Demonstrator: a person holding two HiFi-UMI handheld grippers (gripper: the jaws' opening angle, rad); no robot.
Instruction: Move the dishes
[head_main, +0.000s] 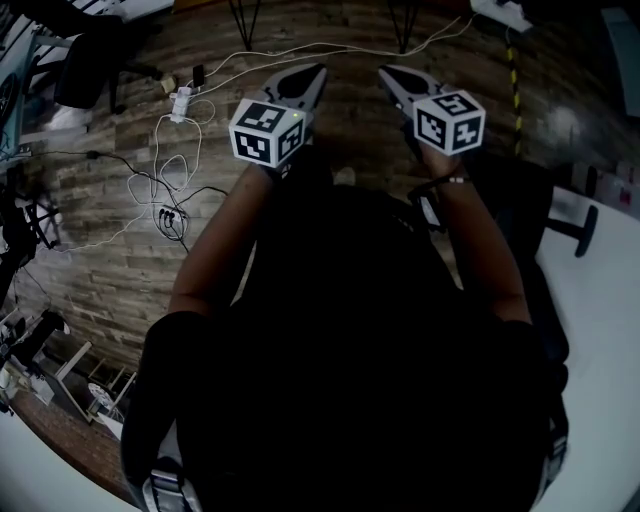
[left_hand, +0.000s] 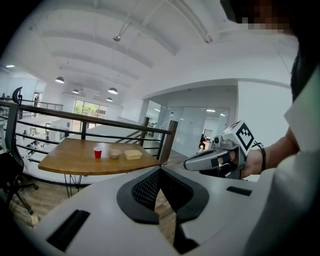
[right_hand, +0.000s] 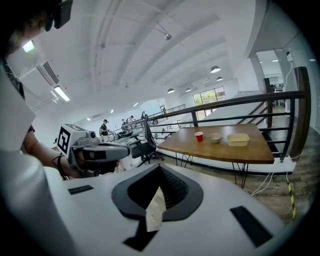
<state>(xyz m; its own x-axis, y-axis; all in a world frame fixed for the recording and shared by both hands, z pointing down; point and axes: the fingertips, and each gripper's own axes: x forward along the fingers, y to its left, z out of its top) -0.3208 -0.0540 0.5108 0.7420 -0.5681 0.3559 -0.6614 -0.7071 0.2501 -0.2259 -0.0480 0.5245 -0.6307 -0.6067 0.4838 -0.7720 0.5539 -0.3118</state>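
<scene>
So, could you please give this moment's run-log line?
left gripper: jaws shut, empty | right gripper: jaws shut, empty | dishes: on table, untouched

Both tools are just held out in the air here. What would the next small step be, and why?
Probably step toward the wooden table: the red cup, small bowl and pale tray stand there, far beyond the left gripper and right gripper, both shut and empty.
</scene>
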